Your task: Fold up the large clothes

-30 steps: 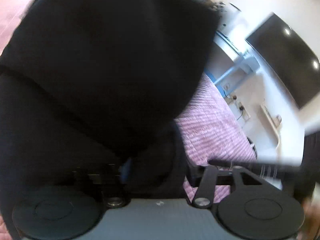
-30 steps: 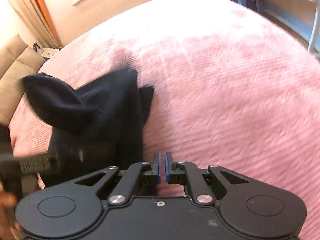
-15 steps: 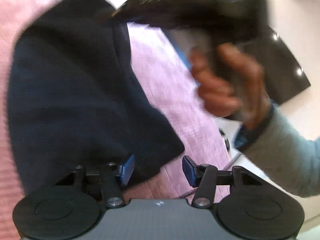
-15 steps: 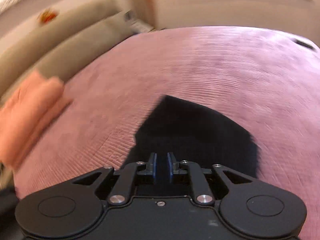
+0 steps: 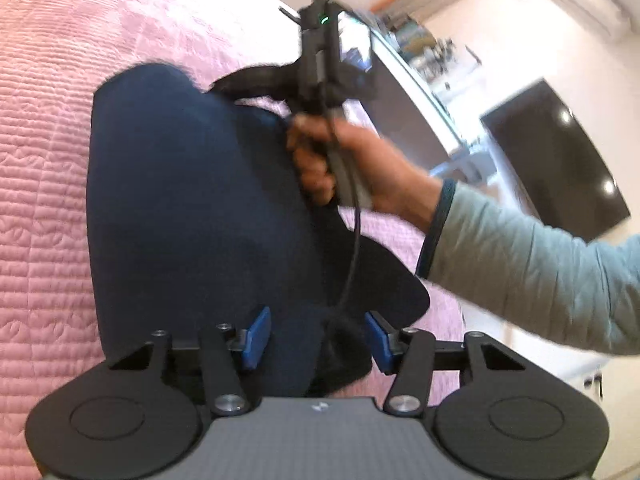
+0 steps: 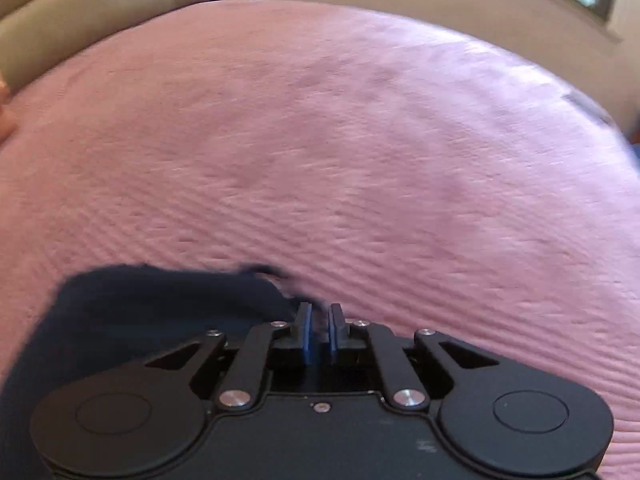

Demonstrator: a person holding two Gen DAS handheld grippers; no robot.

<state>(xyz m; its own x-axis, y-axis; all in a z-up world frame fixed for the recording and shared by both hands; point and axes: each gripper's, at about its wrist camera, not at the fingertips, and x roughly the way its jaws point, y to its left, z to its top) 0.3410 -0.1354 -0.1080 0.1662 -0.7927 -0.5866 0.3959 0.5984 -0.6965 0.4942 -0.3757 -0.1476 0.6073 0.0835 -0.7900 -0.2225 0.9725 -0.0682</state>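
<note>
Laying the dark navy folded garment (image 5: 200,216) flat on the pink quilted bedspread (image 5: 44,160) wants care — right gripper (image 6: 320,328), at twelve o'clock, seems clenched on its far edge; left gripper (image 5: 316,336) released, jaws straddling the near edge — keep the hem taut.

Left wrist view: sits behind the left gripper (image 5: 316,338), tilted down, close over the dark garment (image 5: 192,216).
Right wrist view: behind the right gripper (image 6: 320,330), looking across the pink bedspread (image 6: 360,140).
Shared: both views show garment and bedspread.

Garment (image 6: 152,312) near edge hidden beneath right gripper (image 6: 320,322) body; cloth between pads unclear; shelf clutter (image 5: 424,46) blurred.
</note>
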